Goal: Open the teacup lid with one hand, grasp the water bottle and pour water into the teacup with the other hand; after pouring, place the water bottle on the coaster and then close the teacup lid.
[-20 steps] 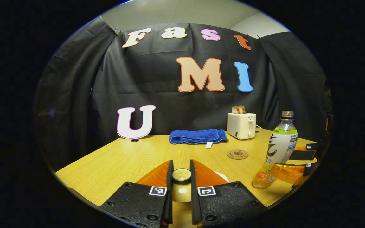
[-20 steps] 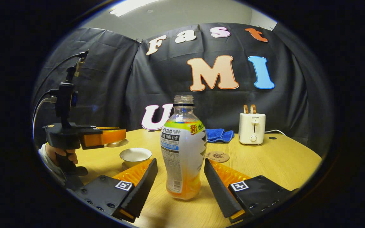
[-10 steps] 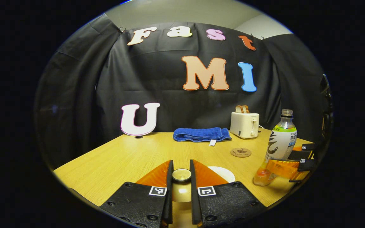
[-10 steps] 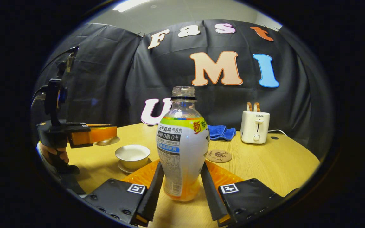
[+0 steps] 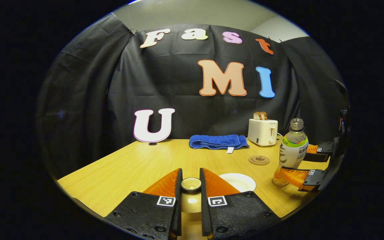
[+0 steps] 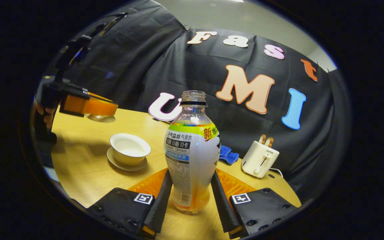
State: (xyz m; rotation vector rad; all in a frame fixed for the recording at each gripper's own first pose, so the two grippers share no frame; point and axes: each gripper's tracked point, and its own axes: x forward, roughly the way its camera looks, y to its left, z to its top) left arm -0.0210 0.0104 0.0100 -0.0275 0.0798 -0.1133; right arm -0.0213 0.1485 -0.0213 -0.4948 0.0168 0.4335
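right gripper view: right gripper (image 6: 192, 196) now pinches the water bottle (image 6: 192, 150) low on its body and has tilted it, just right of the open teacup (image 6: 130, 149). left gripper (image 5: 190, 186) still clamps the lid (image 5: 191, 184) above the teacup; pouring looks next.

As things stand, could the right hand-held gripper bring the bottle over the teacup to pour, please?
Probably yes: the right hand-held gripper clamps the capless bottle, the teacup sits uncovered, and the left hand-held gripper holds the lid up, off to one side.
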